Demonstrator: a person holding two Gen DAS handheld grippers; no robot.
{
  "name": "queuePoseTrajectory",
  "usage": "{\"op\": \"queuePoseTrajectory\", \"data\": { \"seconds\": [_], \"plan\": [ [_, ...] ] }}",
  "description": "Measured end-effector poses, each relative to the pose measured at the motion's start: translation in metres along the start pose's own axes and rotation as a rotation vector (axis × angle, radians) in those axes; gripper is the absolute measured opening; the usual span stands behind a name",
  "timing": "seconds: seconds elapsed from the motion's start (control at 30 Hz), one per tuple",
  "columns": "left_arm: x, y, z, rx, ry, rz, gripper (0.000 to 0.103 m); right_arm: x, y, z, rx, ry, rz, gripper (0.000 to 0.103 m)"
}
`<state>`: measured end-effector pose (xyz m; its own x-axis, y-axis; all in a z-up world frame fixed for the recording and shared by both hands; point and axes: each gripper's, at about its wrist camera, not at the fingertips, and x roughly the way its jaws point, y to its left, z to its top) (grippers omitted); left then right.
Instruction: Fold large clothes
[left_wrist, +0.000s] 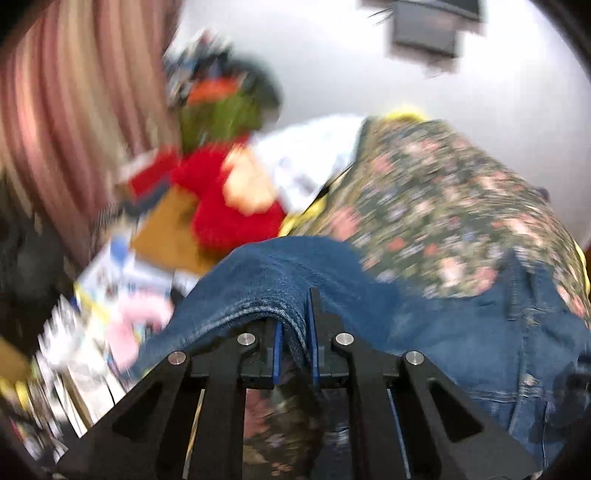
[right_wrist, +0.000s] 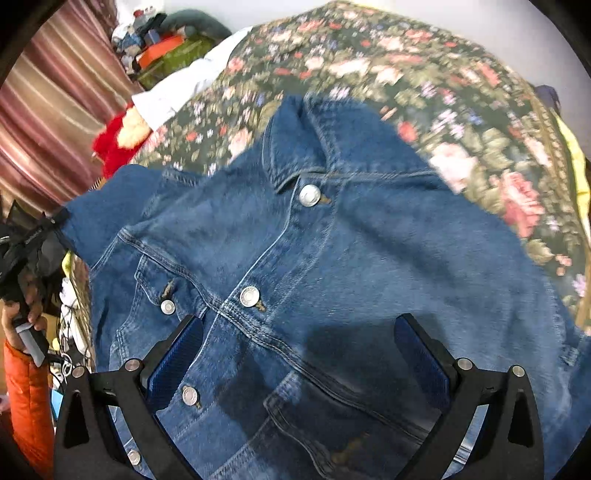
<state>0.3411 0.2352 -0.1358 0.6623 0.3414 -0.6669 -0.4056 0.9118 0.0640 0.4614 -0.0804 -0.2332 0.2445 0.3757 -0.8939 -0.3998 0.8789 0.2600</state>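
Observation:
A blue denim jacket (right_wrist: 332, 258) with metal buttons lies front up on a flowered bedspread (right_wrist: 406, 74). My right gripper (right_wrist: 299, 332) is open just above the jacket's front, its blue pads to either side of the button placket. My left gripper (left_wrist: 295, 325) is shut on a fold of the jacket (left_wrist: 258, 280) and holds it up off the bed. In the right wrist view the left gripper (right_wrist: 44, 236) shows at the far left, at the jacket's lifted edge, held by a hand.
A red plush toy (left_wrist: 229, 206) and a white cloth (left_wrist: 306, 155) lie at the bed's far left. Striped curtains (left_wrist: 66, 110) hang on the left. Books and papers (left_wrist: 110, 295) are piled below the bed's edge. A white wall (left_wrist: 369, 55) is behind.

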Motion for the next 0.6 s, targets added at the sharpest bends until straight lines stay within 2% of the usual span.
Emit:
{"op": "queuePoseTrajectory", "data": {
  "seconds": [0.07, 0.13, 0.17, 0.2, 0.37, 0.43, 0.47, 0.5, 0.6],
  "plan": [
    [-0.017, -0.029, 0.004, 0.088, -0.046, -0.012, 0.011, -0.015, -0.004, -0.001, -0.002, -0.030, -0.007, 0.103],
    [-0.020, -0.057, -0.002, 0.148, -0.027, -0.061, 0.011, -0.032, -0.007, -0.004, -0.008, -0.062, -0.020, 0.103],
    [-0.016, -0.065, -0.006, 0.151, 0.006, -0.093, 0.011, -0.039, -0.009, -0.005, -0.008, -0.074, -0.025, 0.103],
    [-0.005, -0.075, -0.016, 0.149, 0.071, -0.141, 0.011, -0.049, -0.010, -0.008, -0.008, -0.087, -0.028, 0.103],
    [0.043, -0.098, -0.069, 0.138, 0.325, -0.222, 0.012, -0.080, -0.019, -0.028, -0.006, -0.119, -0.034, 0.103],
    [0.057, -0.103, -0.090, 0.107, 0.398, -0.234, 0.020, -0.089, -0.021, -0.035, -0.010, -0.126, -0.049, 0.103],
    [0.062, -0.103, -0.099, 0.096, 0.427, -0.241, 0.031, -0.095, -0.021, -0.040, -0.016, -0.132, -0.061, 0.103],
    [0.065, -0.098, -0.107, 0.083, 0.462, -0.248, 0.039, -0.099, -0.021, -0.044, -0.024, -0.138, -0.071, 0.103],
    [0.058, -0.086, -0.116, 0.062, 0.492, -0.279, 0.050, -0.108, -0.022, -0.053, -0.043, -0.146, -0.086, 0.103]
  ]
}}
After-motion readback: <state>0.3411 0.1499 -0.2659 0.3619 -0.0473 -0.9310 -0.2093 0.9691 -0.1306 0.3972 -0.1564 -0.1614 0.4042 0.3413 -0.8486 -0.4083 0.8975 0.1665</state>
